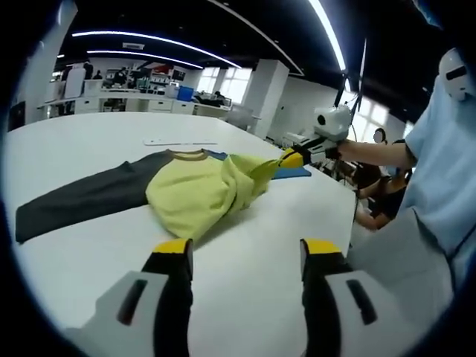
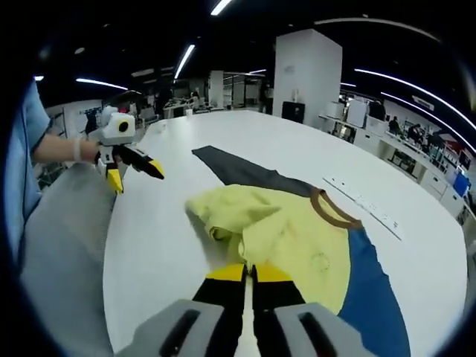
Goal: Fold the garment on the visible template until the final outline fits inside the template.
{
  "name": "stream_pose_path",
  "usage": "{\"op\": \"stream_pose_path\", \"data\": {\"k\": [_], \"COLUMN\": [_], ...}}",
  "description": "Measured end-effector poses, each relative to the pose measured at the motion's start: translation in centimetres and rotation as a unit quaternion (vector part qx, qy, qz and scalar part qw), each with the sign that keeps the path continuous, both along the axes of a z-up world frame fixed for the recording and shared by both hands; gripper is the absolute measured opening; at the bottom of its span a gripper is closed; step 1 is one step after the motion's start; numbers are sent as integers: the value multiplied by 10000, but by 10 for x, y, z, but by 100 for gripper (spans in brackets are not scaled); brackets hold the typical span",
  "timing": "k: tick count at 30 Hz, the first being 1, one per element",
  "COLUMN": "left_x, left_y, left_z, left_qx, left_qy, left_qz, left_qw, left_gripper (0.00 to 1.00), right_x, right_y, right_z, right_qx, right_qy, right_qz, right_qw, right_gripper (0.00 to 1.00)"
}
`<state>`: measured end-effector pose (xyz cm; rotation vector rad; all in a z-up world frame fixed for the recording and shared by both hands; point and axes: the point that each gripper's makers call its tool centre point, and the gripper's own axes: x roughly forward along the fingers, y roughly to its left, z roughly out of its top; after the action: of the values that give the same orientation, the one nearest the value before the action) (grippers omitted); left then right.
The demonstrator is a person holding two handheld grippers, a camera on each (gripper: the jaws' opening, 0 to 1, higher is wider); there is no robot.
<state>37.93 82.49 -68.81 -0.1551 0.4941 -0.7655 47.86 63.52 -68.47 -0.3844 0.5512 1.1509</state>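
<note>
Lying bunched on the white tabletop (image 1: 245, 282), the yellow garment (image 2: 290, 234) with dark sleeves looked light and floppy; the right tongs (image 2: 249, 273) pinched its hem, the left tongs (image 1: 242, 249) hung spread, best gripping an edge
</note>
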Motion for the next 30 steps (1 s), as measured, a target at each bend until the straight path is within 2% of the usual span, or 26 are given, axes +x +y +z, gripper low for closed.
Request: {"op": "stream_pose_path", "data": {"k": [8, 15, 26, 30], "left_x": [3, 4, 15, 25], "left_y": [-6, -12, -13, -7], "left_z": [-3, -5, -21, -32], "left_qx": [8, 49, 436, 547], "left_qy": [14, 35, 143, 321], "left_qz": [-55, -153, -190, 62], "left_qw": [10000, 9999, 9988, 9980], "left_gripper": [51, 50, 40, 35], "right_x": [-30, -51, -68, -70], "right_y": [-24, -36, -53, -57], "right_z": [-8, -14, -24, -25], "right_qx": [-74, -197, -428, -423], "right_qy": [116, 193, 210, 273], "right_qz": [-123, -128, -119, -196], "right_qw": [9998, 9995, 9988, 9985], "right_gripper": [0, 0, 0, 0]}}
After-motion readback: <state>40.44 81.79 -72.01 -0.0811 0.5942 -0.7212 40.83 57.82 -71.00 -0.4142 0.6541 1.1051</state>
